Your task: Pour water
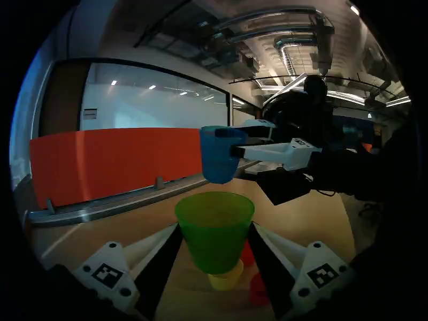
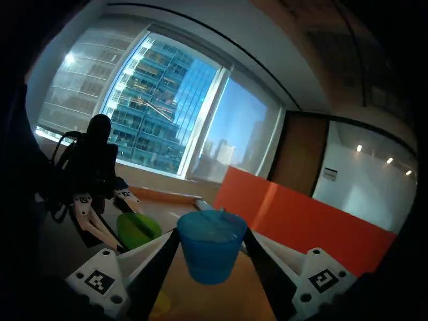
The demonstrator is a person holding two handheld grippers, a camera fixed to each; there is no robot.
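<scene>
Blue cup (image 2: 211,257) pinched by right gripper (image 2: 210,235), green cup (image 1: 215,246) by left gripper (image 1: 214,227); left gripper view adds yellow cup (image 1: 227,279).

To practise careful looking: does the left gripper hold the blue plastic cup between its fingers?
No: the left gripper clamps the green plastic cup; the right gripper holds the blue cup.

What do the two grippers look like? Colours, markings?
Left gripper and right gripper match: white bodies, tapering jaws with black inner faces, one square black-and-white tag on each jaw base. The sleeve behind the right gripper looks dark.
</scene>
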